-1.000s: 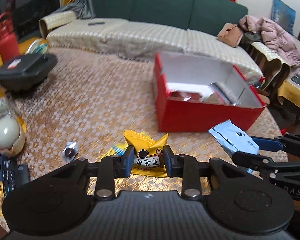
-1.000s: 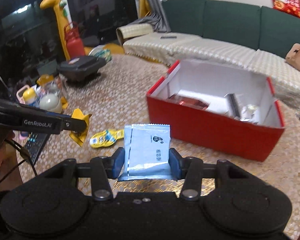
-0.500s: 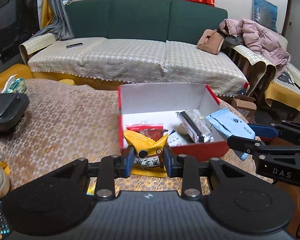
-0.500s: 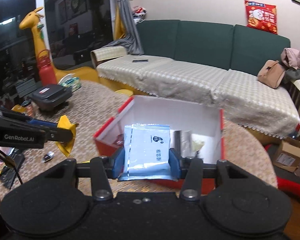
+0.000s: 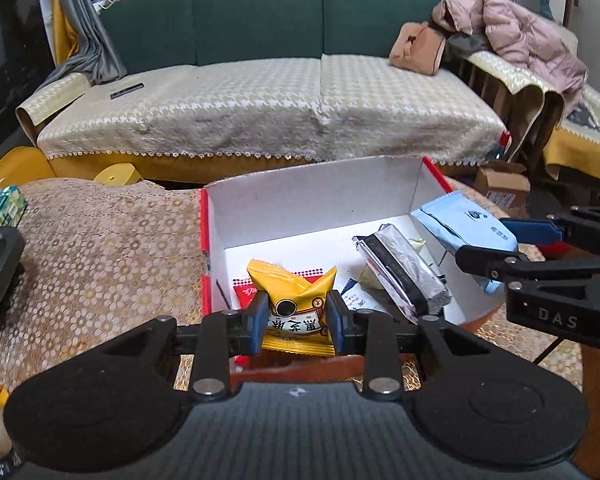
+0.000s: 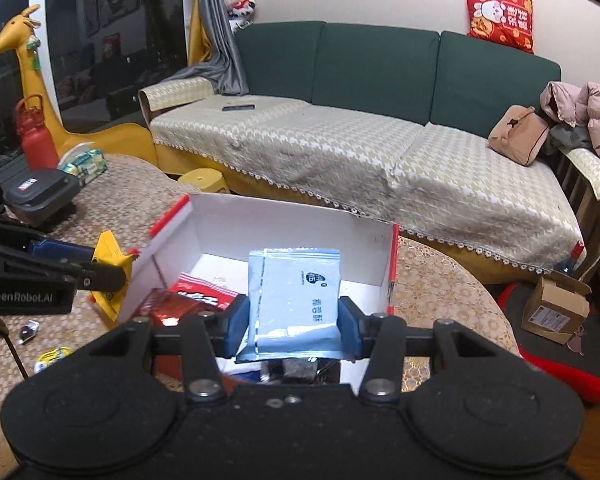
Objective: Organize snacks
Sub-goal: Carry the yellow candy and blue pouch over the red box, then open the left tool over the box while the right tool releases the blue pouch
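Gold-patterned cloth covers the desk (image 5: 100,264) before a green sofa (image 6: 376,68); over the red box (image 5: 320,208), left claw (image 5: 296,316) grips a yellow packet (image 5: 294,300), right claw (image 6: 294,326) a blue packet (image 6: 296,296) hiding contents at 6 o'clock.

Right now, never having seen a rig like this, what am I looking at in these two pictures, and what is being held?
No robot: a person carries two handheld grippers, each with a camera looking along its fingers. One picture is from the left gripper, clamped on a yellow snack. The other is from the right gripper, clamped on a blue packet. Both hang over an open red box on a patterned table. Inside lie a silver packet and a red packet. Each gripper shows at the edge of the other's picture.
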Available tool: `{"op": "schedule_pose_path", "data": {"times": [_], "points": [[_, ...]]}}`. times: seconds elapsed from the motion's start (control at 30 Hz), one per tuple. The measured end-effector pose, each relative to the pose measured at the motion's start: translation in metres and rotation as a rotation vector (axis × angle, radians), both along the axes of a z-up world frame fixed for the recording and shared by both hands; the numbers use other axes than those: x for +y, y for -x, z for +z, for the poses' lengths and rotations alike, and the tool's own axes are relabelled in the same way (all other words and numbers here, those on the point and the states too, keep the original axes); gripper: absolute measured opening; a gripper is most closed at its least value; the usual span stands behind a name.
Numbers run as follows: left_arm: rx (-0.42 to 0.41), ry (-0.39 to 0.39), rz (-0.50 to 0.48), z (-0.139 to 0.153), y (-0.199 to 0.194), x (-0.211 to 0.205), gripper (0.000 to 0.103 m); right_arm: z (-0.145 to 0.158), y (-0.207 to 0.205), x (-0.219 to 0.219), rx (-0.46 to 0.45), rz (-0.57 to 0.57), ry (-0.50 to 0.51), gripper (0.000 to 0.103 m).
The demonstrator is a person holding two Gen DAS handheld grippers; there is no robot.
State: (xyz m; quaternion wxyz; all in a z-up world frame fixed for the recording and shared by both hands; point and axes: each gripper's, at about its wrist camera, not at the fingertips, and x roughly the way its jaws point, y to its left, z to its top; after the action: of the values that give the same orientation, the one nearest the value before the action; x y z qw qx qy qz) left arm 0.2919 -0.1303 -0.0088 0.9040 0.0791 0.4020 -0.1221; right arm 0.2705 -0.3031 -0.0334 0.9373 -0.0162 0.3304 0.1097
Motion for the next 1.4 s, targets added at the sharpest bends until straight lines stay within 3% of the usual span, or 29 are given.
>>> {"op": "schedule_pose_path", "data": {"times": [0.5,0.77,0.93,1.0,1.07,1.4], "points": [[0.067,-0.087,-0.06,-0.051,-0.048,-0.021,0.03,-0.044,-0.056,0.012,0.093,0.0,0.061,0.047],[0.086,-0.07,-0.065,-0.058,-0.057,-0.021,0.03,-0.055,-0.062,0.016,0.124,0.01,0.079,0.047],[0.096,-0.029,-0.019,-0.051,-0.057,-0.011,0.031,-0.053,-0.062,0.013,0.145,-0.002,0.045,0.048],[0.097,-0.003,-0.005,-0.046,-0.055,-0.006,0.038,-0.048,-0.059,0.011,0.136,0.003,0.03,0.048],[0.08,0.008,0.005,-0.04,-0.05,-0.001,0.056,-0.041,-0.054,0.01,0.122,-0.007,0.027,0.048],[0.027,0.053,0.013,-0.007,-0.012,0.013,0.06,-0.011,-0.017,0.015,0.078,0.02,0.004,0.053]]}}
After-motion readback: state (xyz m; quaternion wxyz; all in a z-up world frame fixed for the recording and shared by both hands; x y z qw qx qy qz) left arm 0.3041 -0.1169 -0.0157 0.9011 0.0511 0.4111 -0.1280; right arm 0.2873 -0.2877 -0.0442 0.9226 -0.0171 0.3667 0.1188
